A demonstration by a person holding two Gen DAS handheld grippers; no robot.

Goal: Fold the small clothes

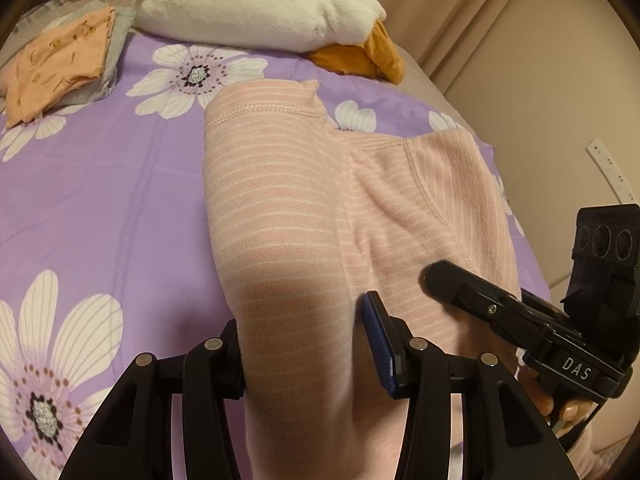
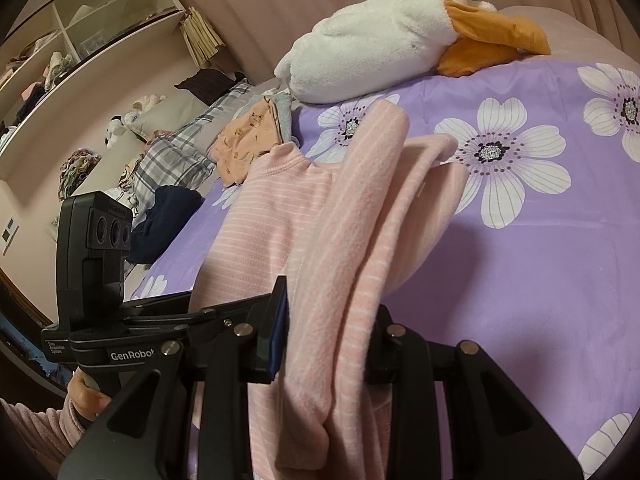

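Handheld grippers: matte black, two-finger linkage type.
Left gripper and right gripper carry silver pivot pins and blue finger pads; white "DAS" and "GenRobot" markings; triple-lens camera block; bare fingers, fuzzy pink sleeve.

A home bedroom is showing itself here: a purple floral bedsheet is covering the bed, a white plush duck is lying near the head, plaid bedding is bunching up beside it, and open wardrobe shelves are holding clothes along the wall.
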